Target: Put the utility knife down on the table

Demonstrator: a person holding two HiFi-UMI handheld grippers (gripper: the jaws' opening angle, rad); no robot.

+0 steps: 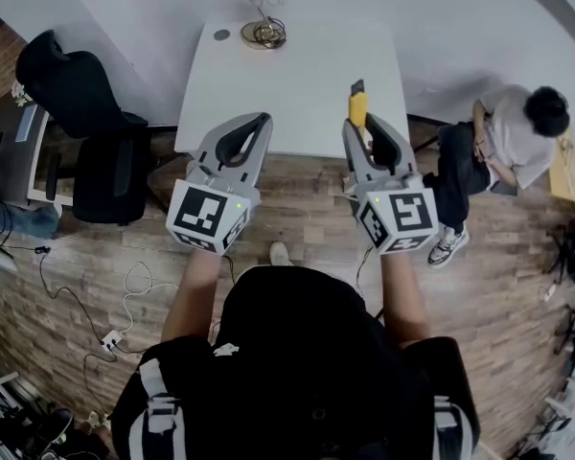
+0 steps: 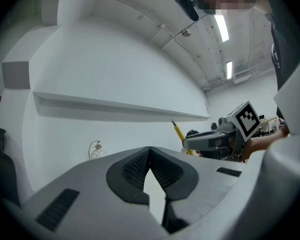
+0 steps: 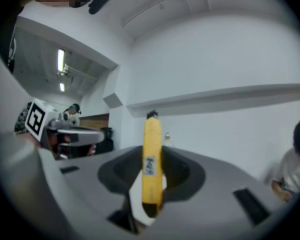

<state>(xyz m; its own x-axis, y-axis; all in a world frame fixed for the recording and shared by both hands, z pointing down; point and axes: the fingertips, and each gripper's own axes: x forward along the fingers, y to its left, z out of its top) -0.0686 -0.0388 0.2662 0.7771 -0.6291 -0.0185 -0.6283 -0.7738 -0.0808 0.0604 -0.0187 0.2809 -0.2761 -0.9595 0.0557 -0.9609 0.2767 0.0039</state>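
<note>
The yellow utility knife (image 1: pixel 358 103) is clamped by its rear half in the right tool (image 1: pixel 364 127). Its dark nose sticks out toward 12 o'clock and appears to hang over the near edge of the white counter (image 1: pixel 297 65), not yet resting on it. It looks light, rigid and smooth-sided, so it could slip or roll; it is best held across the flat body, away from the blade end. At its 9 o'clock, the left tool (image 1: pixel 260 121) is clenched on nothing
</note>
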